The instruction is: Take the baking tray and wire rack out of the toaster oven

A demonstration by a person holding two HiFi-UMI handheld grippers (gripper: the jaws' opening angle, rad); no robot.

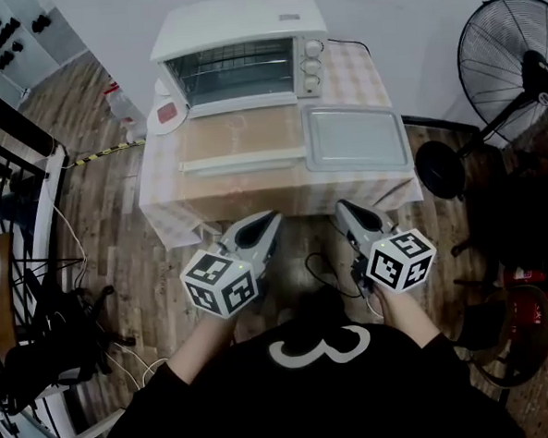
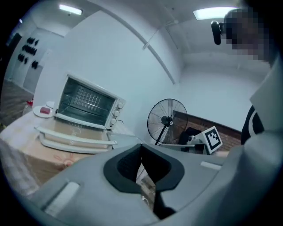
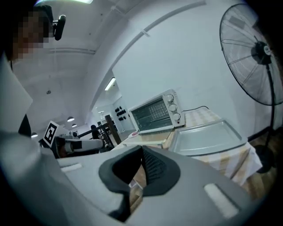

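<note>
Left gripper [image 1: 272,220] and right gripper [image 1: 346,208] clenched empty, just off the table [image 1: 369,72] front edge; baking tray [image 1: 355,138] hugs its right edge.

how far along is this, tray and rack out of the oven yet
Done: the baking tray lies out on the table, to the right in front of the toaster oven. In hand: nothing; the left gripper and right gripper are shut, empty and short of the table. Left: a wire grid, likely the wire rack, still shows inside the oven.

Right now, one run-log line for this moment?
left gripper shut, empty | right gripper shut, empty | baking tray on table by toaster oven | both short of table
</note>
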